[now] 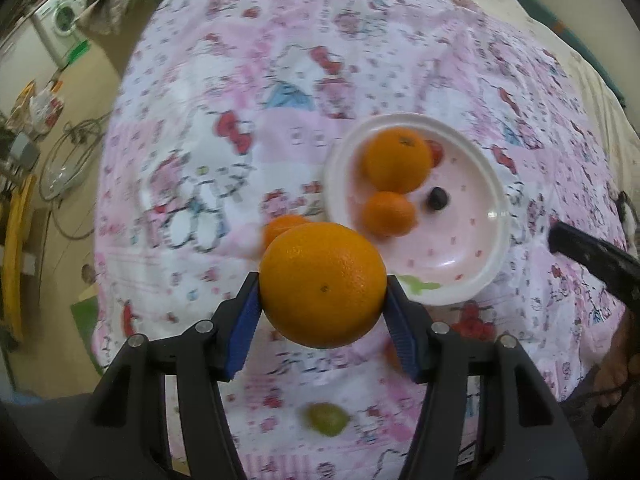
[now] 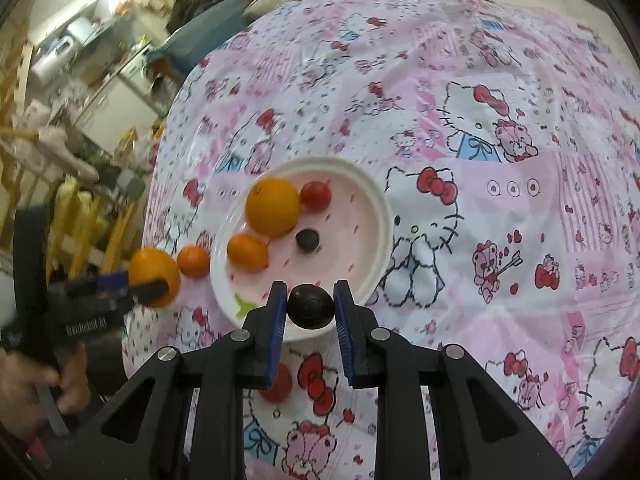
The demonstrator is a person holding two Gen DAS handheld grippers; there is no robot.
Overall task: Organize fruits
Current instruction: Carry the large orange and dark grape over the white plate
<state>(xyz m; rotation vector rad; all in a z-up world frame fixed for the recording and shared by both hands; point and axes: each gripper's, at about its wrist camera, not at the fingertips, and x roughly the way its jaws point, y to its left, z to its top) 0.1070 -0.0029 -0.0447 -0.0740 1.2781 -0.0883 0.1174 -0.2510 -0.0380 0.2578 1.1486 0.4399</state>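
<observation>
My left gripper is shut on a large orange and holds it above the cloth, left of the white plate. In the right wrist view the left gripper and its orange are at the plate's left. My right gripper is shut on a dark grape over the plate's near rim. The plate holds an orange, a small mandarin, a cherry tomato and a dark grape.
A mandarin lies on the cloth left of the plate. A tomato lies under my right gripper. A green grape lies under my left gripper. The pink patterned cloth covers the table. Cluttered floor and shelves are to the left.
</observation>
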